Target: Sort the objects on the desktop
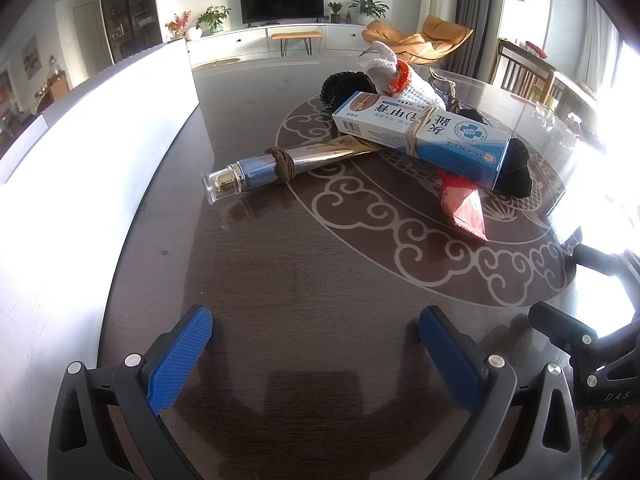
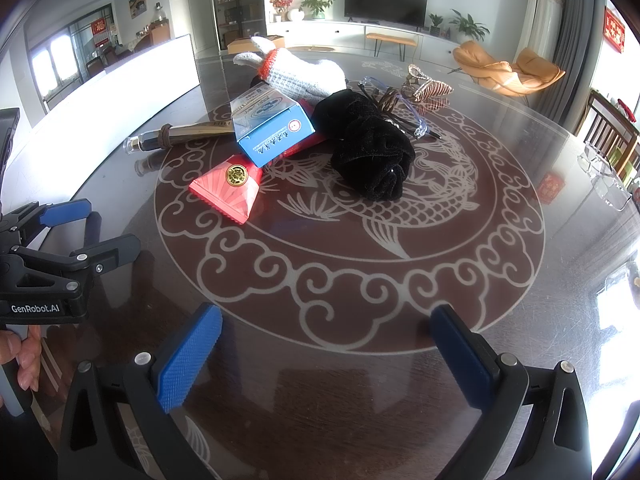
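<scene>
Both tongs wide and empty, short of the pile.
If I lift the blue box (image 1: 420, 136), the cosmetic tube (image 1: 288, 164) under its end may roll across the surface (image 1: 320, 272).

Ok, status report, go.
Left gripper open, right gripper open, both empty. Pile untouched: blue box atop tube and red packet. Path clear.

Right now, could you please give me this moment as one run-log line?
phase: pre-grasp | left gripper: open, empty | right gripper: open, empty | pile: blue box atop red packet | table: untouched
</scene>
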The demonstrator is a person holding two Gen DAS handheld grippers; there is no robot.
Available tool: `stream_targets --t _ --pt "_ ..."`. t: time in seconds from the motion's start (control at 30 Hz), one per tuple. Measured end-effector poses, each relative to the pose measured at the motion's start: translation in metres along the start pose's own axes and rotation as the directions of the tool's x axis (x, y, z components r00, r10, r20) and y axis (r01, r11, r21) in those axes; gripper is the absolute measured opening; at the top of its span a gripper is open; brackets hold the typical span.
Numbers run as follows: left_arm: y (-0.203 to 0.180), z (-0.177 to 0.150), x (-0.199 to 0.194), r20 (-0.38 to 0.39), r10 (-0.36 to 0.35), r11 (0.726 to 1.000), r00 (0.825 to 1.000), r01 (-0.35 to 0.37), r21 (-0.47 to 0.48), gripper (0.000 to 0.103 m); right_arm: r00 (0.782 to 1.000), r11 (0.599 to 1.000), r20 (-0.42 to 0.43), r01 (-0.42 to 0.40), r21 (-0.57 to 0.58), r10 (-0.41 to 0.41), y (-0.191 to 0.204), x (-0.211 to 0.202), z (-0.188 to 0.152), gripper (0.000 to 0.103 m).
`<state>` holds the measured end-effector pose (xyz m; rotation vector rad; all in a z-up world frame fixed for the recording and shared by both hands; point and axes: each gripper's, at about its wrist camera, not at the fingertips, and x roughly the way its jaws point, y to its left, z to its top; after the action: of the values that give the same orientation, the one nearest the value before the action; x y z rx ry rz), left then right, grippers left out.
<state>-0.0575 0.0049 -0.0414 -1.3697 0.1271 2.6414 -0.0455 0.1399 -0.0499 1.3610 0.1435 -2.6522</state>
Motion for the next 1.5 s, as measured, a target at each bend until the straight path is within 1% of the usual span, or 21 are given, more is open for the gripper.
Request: stream_targets --t 1.5 --pt "-0.0065 -0.0016 0.0024 0.003 0.002 1.0 1.0 -0.002 0.0 0.103 1.0 1.0 0.001 0.002 -0.001 -0.002 0.0001 0.0002 -0.0011 0.103"
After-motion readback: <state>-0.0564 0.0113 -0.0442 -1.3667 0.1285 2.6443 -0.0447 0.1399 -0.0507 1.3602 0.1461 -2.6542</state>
